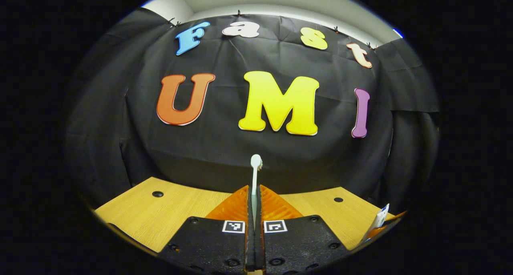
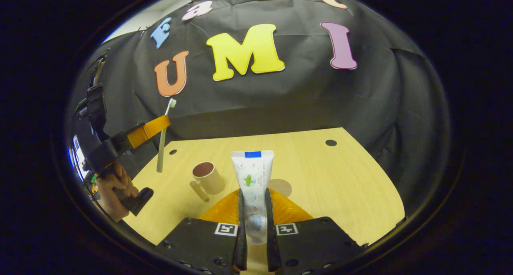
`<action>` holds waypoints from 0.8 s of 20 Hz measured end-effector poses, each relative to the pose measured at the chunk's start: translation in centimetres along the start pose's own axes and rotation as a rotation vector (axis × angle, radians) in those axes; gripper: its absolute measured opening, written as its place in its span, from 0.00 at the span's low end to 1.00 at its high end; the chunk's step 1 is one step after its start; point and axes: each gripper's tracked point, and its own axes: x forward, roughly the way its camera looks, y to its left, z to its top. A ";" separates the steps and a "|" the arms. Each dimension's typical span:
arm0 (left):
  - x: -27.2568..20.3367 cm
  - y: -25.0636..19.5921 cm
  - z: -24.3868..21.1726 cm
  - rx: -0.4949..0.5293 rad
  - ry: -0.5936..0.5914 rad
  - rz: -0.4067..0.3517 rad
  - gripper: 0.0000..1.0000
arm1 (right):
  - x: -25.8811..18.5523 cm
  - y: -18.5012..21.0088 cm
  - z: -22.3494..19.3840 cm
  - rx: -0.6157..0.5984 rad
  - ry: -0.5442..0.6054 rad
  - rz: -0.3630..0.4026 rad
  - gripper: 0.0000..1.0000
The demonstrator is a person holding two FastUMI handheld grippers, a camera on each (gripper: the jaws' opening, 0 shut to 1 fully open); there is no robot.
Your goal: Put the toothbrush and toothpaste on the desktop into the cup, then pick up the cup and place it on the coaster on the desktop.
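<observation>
Jaws on my left gripper (image 1: 254, 209) are pressed nearly together on the toothbrush (image 1: 255, 174), whose handle runs up between them so the white head stands straight above the tips, against the dark cloth wall. Below and beyond these jaws lies the wooden surface (image 1: 160, 211), with a small dark hole to each side. At the far right edge of the left gripper view, the flat end of the toothpaste (image 1: 380, 219) just pokes in.

My right gripper (image 2: 254, 205) has its jaws clamped narrowly around the toothpaste (image 2: 252, 174), both sides pressing on the lower part of the tube; the crimped flat end points up and away from the tips, and the tube is lifted off the surface (image 2: 340, 187).

Ahead of the right jaws and a little to their left, the cup (image 2: 207, 178) stands upright on the surface with its mouth open; I can see nothing inside it. Just right of the tube, near the right jaws' tips, lies the round coaster (image 2: 280, 187), flat and bare, apart from the cup.

Far to the left in the right gripper view, my left gripper (image 2: 154, 126) hangs above the surface's edge with the toothbrush (image 2: 163, 138) held upright, and my hand (image 2: 114, 187) grips the handle below it.
</observation>
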 end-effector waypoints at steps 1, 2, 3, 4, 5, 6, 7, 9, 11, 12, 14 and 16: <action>0.9 0.1 0.2 -0.001 -0.023 -0.006 0.03 | 0.3 -0.2 0.0 0.003 0.005 0.003 0.20; 1.7 0.1 0.4 -0.004 -0.043 -0.008 0.03 | 0.7 -0.3 0.0 0.004 0.011 0.010 0.19; 2.7 0.2 0.6 -0.013 -0.061 -0.009 0.03 | 1.1 -0.3 -0.1 0.003 0.018 0.020 0.19; 3.4 0.3 0.6 -0.028 -0.075 -0.008 0.03 | 1.6 -0.4 -0.1 0.003 0.026 0.029 0.20; 4.0 0.3 0.2 -0.045 -0.084 -0.006 0.02 | 2.0 -0.4 -0.1 0.004 0.032 0.038 0.20; 4.7 0.2 -0.1 -0.059 -0.091 -0.004 0.02 | 2.5 -0.3 -0.1 0.008 0.036 0.046 0.20; 5.7 0.4 -0.7 -0.065 -0.090 0.000 0.03 | 3.0 -0.5 -0.2 0.006 0.043 0.050 0.20; 7.0 0.9 -2.1 -0.077 -0.075 0.014 0.02 | 3.7 -0.9 -0.4 0.002 0.047 0.051 0.19; 7.9 1.0 -3.0 -0.095 -0.070 0.020 0.03 | 4.4 -1.4 -1.0 0.006 0.063 0.051 0.19; 8.2 1.0 -3.4 -0.099 -0.066 0.023 0.03 | 4.7 -1.6 -1.2 0.011 0.072 0.049 0.20; 8.6 1.2 -4.6 -0.103 -0.050 0.035 0.03 | 5.2 -1.9 -1.5 0.016 0.083 0.045 0.20; 8.7 1.6 -5.6 -0.120 -0.044 0.056 0.04 | 5.5 -2.2 -1.5 0.012 0.086 0.041 0.20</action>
